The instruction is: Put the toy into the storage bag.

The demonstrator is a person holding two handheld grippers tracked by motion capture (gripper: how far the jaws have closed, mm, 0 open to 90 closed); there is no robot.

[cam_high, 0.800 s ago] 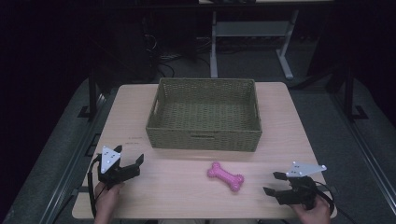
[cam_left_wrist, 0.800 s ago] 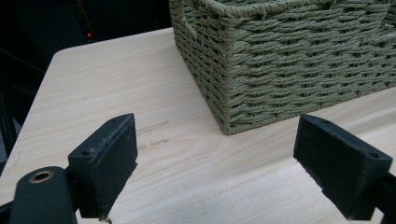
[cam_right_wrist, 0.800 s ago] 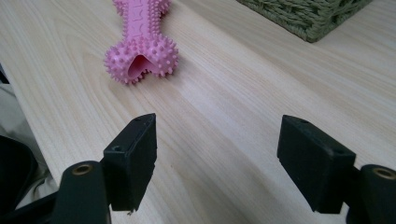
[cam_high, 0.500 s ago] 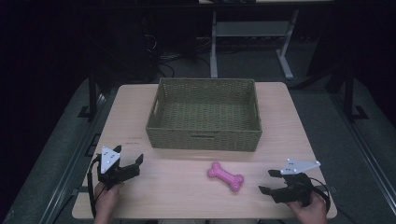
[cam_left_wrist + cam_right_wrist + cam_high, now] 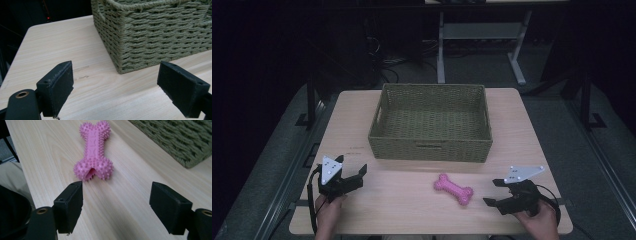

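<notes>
The right gripper [image 5: 495, 193] stood with jaws spread, aimed at the pink bone toy [image 5: 454, 188] lying on the table [image 5: 532, 130] in front of the woven basket [image 5: 430, 148]. The approach step seemed in hand; next, the jaws needed to straddle the toy's narrow middle. The left gripper [image 5: 357, 176] rested spread and empty. No legible writing appeared.
</notes>
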